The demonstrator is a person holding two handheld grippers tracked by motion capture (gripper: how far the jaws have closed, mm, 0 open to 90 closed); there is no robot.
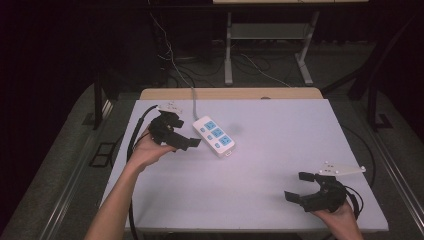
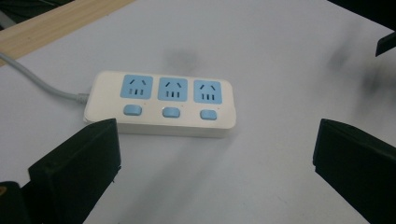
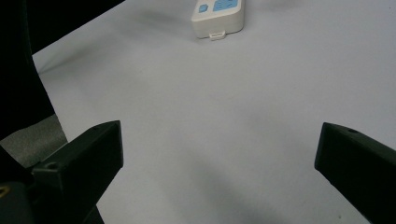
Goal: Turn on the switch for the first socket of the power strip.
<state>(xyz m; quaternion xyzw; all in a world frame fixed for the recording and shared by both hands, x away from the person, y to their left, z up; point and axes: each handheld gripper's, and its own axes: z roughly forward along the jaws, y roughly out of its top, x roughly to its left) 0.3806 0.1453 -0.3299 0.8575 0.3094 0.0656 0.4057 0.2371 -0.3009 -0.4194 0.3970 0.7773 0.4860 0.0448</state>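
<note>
Nearest me in the high view, my right gripper hangs at the near right corner of the white rectangular table, jaws spread wide with nothing between them. From its own view, the white plastic power strip with three blue sockets and three blue buttons lies well ahead of those jaws, across bare tabletop. My left gripper sits just beside the strip, on its left side, black jaws also released and holding nothing. In the left gripper view the strip lies flat just beyond the jaws, close to the left one, sockets facing up. A grey cable leaves the strip's end and runs toward the pale wooden board at the table's far edge.
</note>
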